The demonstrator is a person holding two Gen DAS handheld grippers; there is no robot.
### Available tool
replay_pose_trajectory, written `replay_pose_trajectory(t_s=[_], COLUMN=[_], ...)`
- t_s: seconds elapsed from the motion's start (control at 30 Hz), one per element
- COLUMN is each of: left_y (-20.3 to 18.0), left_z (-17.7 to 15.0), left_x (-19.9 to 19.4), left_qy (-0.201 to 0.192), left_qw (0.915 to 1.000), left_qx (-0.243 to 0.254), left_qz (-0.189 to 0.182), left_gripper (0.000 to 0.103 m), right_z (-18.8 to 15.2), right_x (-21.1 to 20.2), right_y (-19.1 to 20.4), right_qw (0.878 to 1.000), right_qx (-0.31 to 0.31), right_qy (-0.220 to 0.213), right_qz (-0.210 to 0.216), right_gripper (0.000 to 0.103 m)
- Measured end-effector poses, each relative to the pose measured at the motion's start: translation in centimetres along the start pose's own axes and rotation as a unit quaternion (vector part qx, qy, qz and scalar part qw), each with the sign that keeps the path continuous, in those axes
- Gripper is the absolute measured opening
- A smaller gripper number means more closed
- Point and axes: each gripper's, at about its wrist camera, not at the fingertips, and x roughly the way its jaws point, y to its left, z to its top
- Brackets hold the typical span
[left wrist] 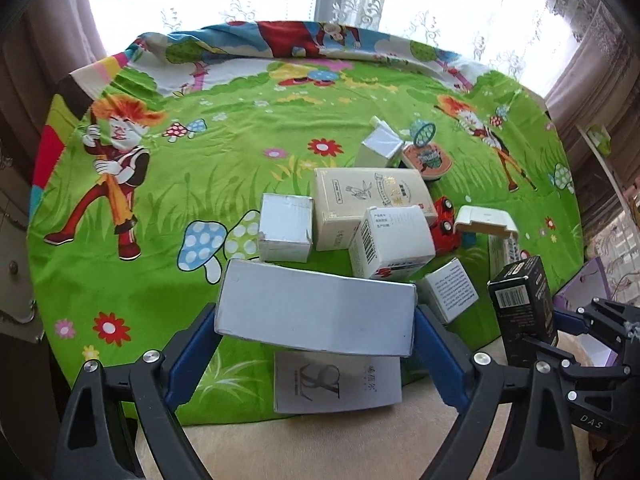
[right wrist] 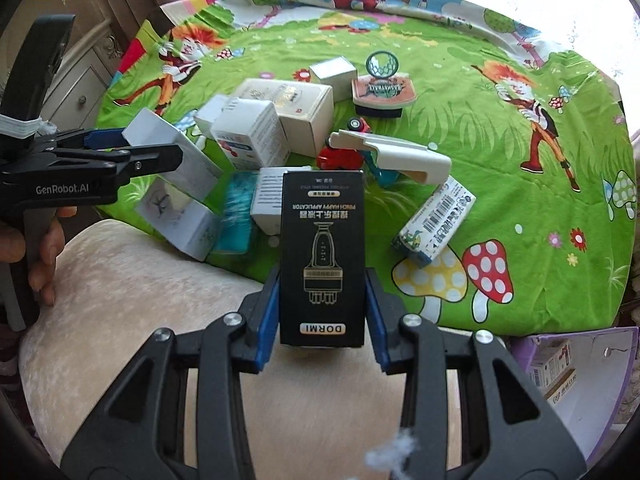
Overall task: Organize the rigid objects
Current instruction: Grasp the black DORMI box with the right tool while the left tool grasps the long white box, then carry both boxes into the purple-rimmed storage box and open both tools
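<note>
Lace curtains and bright window light sit behind a bed or couch spread with a green cartoon sheet point(left wrist: 248, 128), printed with mushrooms, flowers and red-haired figures; the pale plush edge point(right wrist: 132, 280) below it looks soft and yielding.

On the left, the left tool point(left wrist: 316, 320) has its blue pads spread wide and pressed on the two ends of a long white box point(left wrist: 316, 308), matte cardboard with slightly scuffed corners, held just above a flat white booklet-like box point(left wrist: 336, 384). Behind it, the pile of small rigid things lies close together: a square white carton point(left wrist: 286, 228), a cream printed box point(left wrist: 368, 200), a barcoded white box point(left wrist: 390, 240), a red toy car point(left wrist: 444, 224) and a smooth white plastic case point(left wrist: 486, 220).

On the right, the right tool point(right wrist: 322, 292) is clamped on the lower sides of a tall black box point(right wrist: 322, 252), glossy with gold print, held upright over the plush edge. Further right, a purple-walled container point(right wrist: 580, 384) with a carton already in it sits at the corner.

Both boxes are likely being lifted clear for sorting. To do that well, the long white box should stay level, since a grip at its ends lets thin card bow or swing. The black box is held low, so it may tip; carrying it slowly and upright toward the container would be safer, clear of the other tool
</note>
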Motion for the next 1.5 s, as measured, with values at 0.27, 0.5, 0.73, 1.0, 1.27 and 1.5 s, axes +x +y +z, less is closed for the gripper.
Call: replay_pose_trajectory(t_s=[0.27, 0.5, 0.73, 1.0, 1.27, 1.5], left_y=[-1.1, -4.6, -8.2, -11.9, -16.4, -20.1], left_z=[-0.7, -1.5, -1.8, -2.1, -2.3, -2.7], left_x=[-3.6, -4.3, -4.9, -4.9, -4.6, -4.4], left_qy=[-0.05, -0.053, -0.054, -0.043, -0.033, -0.022], left_qw=[0.9983, 0.9962, 0.9935, 0.9902, 0.9843, 0.9781], left_qx=[-0.019, 0.0, 0.029, 0.059, 0.104, 0.138], left_qz=[-0.025, -0.069, -0.096, -0.119, -0.139, -0.154], left_gripper=[0.094, 0.094, 0.094, 0.094, 0.094, 0.094], right_z=[-1.4, -3.0, -4.8, -6.4, -8.3, -10.7], right_x=[-2.7, -4.8, -6.4, -7.9, -9.3, -11.1], right_y=[-0.8, -2.6, -4.6, -6.8, -10.1, -14.1], right_qw=[0.999, 0.997, 0.994, 0.99, 0.982, 0.971], right_qx=[0.026, 0.057, 0.082, 0.108, 0.151, 0.199], right_qy=[-0.032, -0.052, -0.066, -0.078, -0.086, -0.092], right_qz=[0.004, -0.005, -0.028, -0.05, -0.069, -0.093], right_gripper=[0.043, 0.043, 0.043, 0.043, 0.043, 0.043])
